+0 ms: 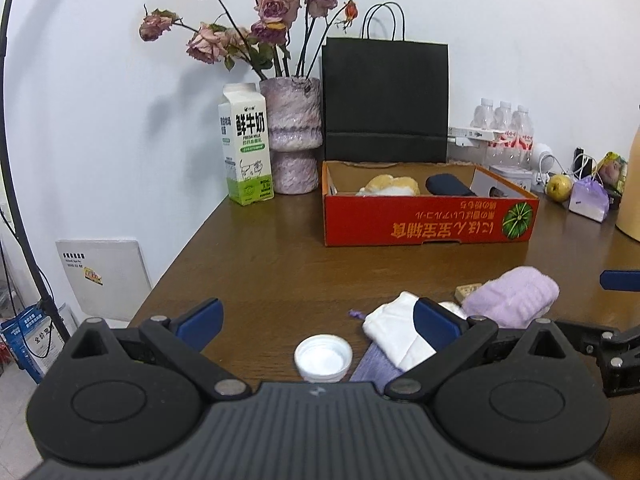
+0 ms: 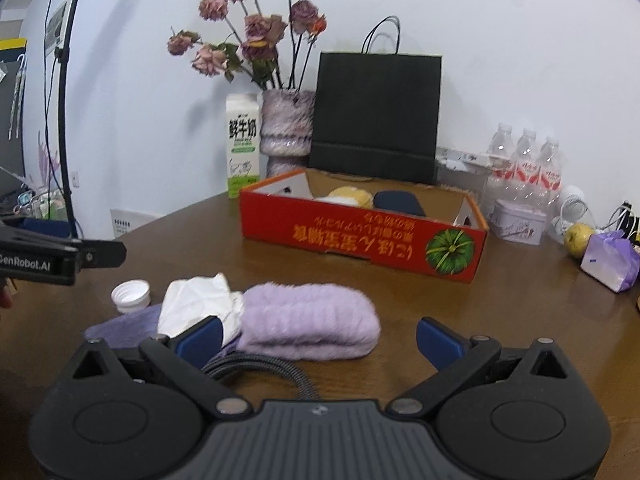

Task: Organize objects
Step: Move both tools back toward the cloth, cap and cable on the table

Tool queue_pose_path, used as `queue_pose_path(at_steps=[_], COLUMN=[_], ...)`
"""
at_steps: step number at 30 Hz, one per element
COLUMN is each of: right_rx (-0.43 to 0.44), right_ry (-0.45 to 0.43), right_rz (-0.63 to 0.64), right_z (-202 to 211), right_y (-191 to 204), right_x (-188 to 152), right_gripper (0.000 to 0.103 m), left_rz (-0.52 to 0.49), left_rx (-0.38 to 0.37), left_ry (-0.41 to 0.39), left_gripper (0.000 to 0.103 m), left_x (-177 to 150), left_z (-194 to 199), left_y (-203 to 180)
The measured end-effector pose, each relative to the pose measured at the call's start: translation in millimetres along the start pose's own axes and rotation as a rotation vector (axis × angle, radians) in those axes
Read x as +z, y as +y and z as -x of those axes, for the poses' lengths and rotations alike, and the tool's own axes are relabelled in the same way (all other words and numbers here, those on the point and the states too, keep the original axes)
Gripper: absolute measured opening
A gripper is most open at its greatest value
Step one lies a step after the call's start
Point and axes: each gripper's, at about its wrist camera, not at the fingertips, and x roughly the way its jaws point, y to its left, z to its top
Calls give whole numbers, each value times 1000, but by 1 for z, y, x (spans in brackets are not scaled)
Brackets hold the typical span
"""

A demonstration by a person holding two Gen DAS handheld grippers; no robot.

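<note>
1. Grippers first: the left gripper (image 1: 316, 322) hangs low over the brown table (image 1: 256, 256) with its blue fingers spread wide and nothing between them; the right gripper (image 2: 318, 338) is likewise spread wide and empty.
2. Just ahead of the left gripper, at its 12 o'clock, a white bottle cap (image 1: 323, 358) lies open side up on the wood.
3. At the left gripper's 1 o'clock lies a white cloth pouch (image 1: 394, 332), resting on a flat lavender cloth (image 1: 374, 366); the right-hand finger partly covers both.
4. A fluffy purple sock (image 2: 310, 320) lies at the right gripper's 12 o'clock, touching the pouch on its 9 o'clock side.
5. A grey braided cable (image 2: 260, 366) curls beneath the sock's near edge, close to the right gripper.
6. A small tan block (image 1: 468, 290) sits just behind the sock, seen from the left wrist.
7. Farther out at 12 o'clock stands a red cardboard tray (image 1: 430, 220), holding a yellow-and-white soft item (image 1: 390, 186) and a dark case (image 1: 448, 185).
8. Behind the tray stands a black paper bag (image 1: 385, 100); at its 9 o'clock are a vase of dried roses (image 1: 294, 136) and a milk carton (image 1: 245, 146).
9. At the tray's 3 o'clock sit water bottles (image 2: 528, 160), a tin (image 2: 518, 222) and a yellow-green fruit (image 2: 578, 236).
</note>
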Motion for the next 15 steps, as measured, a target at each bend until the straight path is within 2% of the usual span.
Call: queue_pose_path(at_steps=[8, 15], right_rx=[68, 136], right_ry=[150, 289], right_rz=[19, 76], right_z=[-5, -8], right_y=[23, 24], right_x=[-3, 0], right_gripper=[103, 103], left_rz=[9, -18], left_rx=[-40, -73], left_ry=[55, 89], left_gripper=[103, 103], left_x=[-7, -15], left_z=[-6, -5], left_y=[13, 18])
